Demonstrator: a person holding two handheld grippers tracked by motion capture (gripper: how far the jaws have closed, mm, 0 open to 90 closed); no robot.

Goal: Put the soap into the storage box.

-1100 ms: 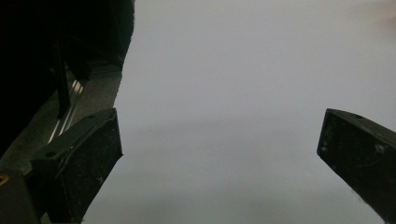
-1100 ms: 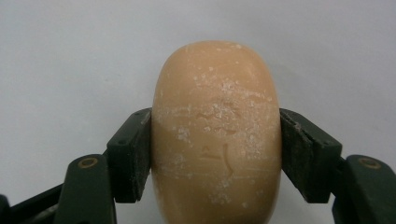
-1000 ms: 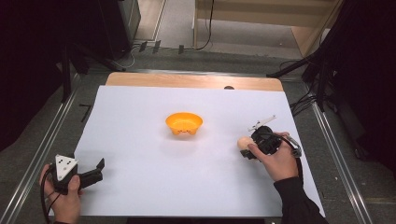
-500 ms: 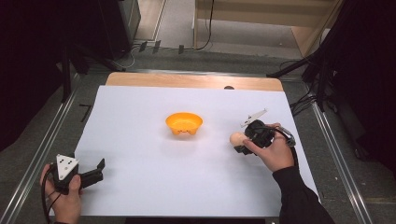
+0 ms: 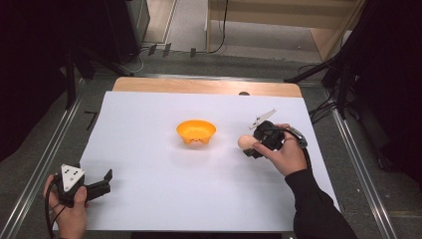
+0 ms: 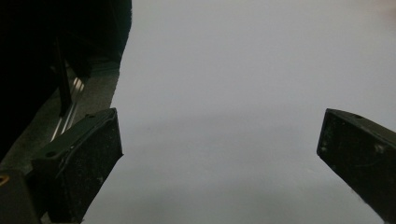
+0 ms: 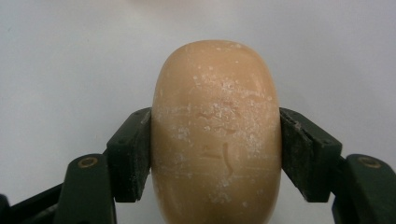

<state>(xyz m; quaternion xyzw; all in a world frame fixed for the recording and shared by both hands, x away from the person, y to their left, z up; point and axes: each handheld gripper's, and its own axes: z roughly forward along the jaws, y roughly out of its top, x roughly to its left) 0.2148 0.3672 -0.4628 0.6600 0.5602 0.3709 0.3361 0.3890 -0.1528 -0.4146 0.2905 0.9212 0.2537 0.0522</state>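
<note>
My right hand-held gripper (image 7: 215, 154) pinches a tan oval lump (image 7: 215, 135), perhaps soap, right of centre; left hand-held gripper (image 6: 219, 154) spread, lower left, over white tabletop (image 5: 149, 129).

White sheet (image 5: 149, 149) covers most of the table (image 5: 199, 85) -- bare wood strip at far edge, small dark spot (image 5: 243, 93) on it. Metal rails (image 5: 45, 164) run along both sides on grey floor. Behind -- cables (image 5: 219, 45) on floor, wooden cabinet (image 5: 283, 20), black stand legs (image 5: 318, 74) at right.
</note>
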